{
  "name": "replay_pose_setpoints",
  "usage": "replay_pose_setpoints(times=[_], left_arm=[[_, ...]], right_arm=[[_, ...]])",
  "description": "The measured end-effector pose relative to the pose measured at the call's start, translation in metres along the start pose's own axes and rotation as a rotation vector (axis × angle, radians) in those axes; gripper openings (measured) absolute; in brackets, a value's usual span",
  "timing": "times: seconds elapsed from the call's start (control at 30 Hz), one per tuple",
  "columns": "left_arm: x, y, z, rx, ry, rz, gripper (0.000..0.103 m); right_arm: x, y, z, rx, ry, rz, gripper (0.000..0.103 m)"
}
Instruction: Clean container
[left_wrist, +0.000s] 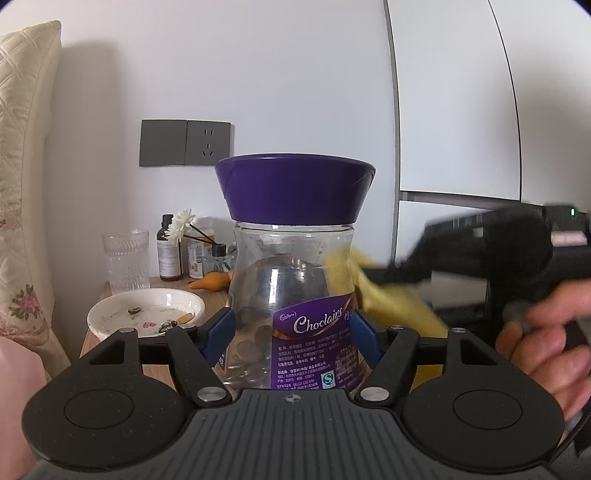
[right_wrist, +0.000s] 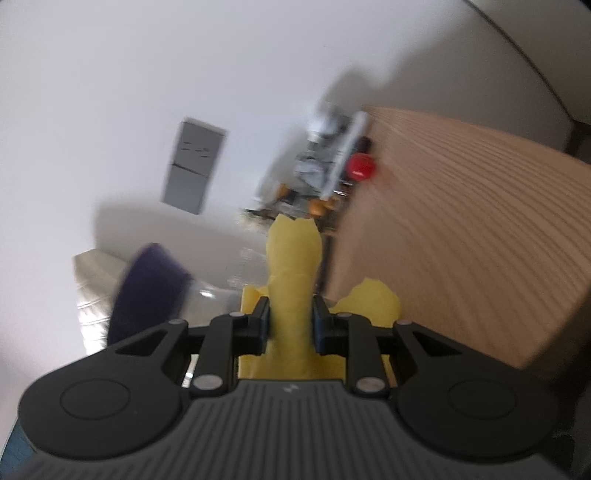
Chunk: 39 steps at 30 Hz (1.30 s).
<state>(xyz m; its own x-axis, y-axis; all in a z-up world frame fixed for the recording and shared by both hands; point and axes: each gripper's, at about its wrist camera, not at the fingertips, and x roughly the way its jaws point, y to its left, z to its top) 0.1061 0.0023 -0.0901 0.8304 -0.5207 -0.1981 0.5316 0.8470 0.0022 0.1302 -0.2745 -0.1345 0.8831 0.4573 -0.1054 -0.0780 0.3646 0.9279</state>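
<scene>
L gripper (left_wrist: 293, 334): jaws part-open, clamped on the clear plastic jar (left_wrist: 291, 295). Blue pads press the jar's lower body from both sides, just under the waist. Jar sits upright btwn the jaws, centred, label facing the cam. Purple lid (left_wrist: 295, 188) is on, well above the jaw line. Jar looks empty, inside hard to read through reflections.

R gripper (right_wrist: 290, 321): jaws nearly shut, pinching a yellow cloth (right_wrist: 293, 266). Cloth is bunched btwn the pads, a tongue sticks out fwd past the tips, more spills out behind and to the right side of the jaws. R wrist view is blurred.

Cloth vs jar: in the L view the cloth (left_wrist: 373, 291) touches the jar's right side, at about waist/label-top height, just above the L gripper's right pad. R gripper (left_wrist: 413, 273) comes in from the right of the L jaws, blurred, a hand (left_wrist: 543, 332) on its grip. From the R view the purple lid (right_wrist: 151, 288) is left of the R jaws and close; jar body is a blur just left of the cloth.

Beyond the L jaws, left of the jar, on a wooden side table (left_wrist: 110, 291): white dish (left_wrist: 146, 312) w/ scraps, ribbed glass (left_wrist: 126, 260), brown bottle (left_wrist: 168, 249). All apart from the jar.
</scene>
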Motion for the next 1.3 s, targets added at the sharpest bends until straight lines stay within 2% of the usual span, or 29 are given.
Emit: replay_pose_setpoints(times=[0.13, 0.43, 0.6, 0.7, 0.83, 0.9, 1.03, 1.3], left_arm=[[0.002, -0.007, 0.000, -0.002, 0.003, 0.016, 0.072], [0.002, -0.005, 0.003, -0.007, 0.005, 0.025, 0.073], [0.003, -0.003, 0.003, -0.015, 0.006, 0.025, 0.074], [0.004, -0.003, 0.003, -0.009, 0.007, 0.026, 0.075], [0.005, -0.001, 0.004, -0.014, 0.001, 0.028, 0.080], [0.004, 0.001, 0.005, -0.022, -0.017, 0.031, 0.094], [0.005, 0.004, 0.012, -0.031, -0.050, 0.008, 0.094], [0.026, 0.002, 0.023, 0.033, 0.006, 0.023, 0.093]], right_arm=[[0.002, 0.008, 0.003, 0.012, -0.003, 0.029, 0.025], [-0.001, -0.010, -0.002, 0.037, 0.003, -0.044, 0.025], [0.000, 0.013, 0.003, -0.013, -0.001, 0.010, 0.025], [-0.001, 0.009, 0.001, -0.013, -0.005, 0.006, 0.025], [-0.006, -0.005, -0.003, -0.002, 0.012, -0.034, 0.025], [-0.007, -0.007, -0.004, -0.009, 0.015, -0.034, 0.025], [-0.007, -0.007, -0.002, -0.034, 0.016, -0.023, 0.025], [-0.003, -0.011, 0.003, -0.079, 0.017, 0.008, 0.025]])
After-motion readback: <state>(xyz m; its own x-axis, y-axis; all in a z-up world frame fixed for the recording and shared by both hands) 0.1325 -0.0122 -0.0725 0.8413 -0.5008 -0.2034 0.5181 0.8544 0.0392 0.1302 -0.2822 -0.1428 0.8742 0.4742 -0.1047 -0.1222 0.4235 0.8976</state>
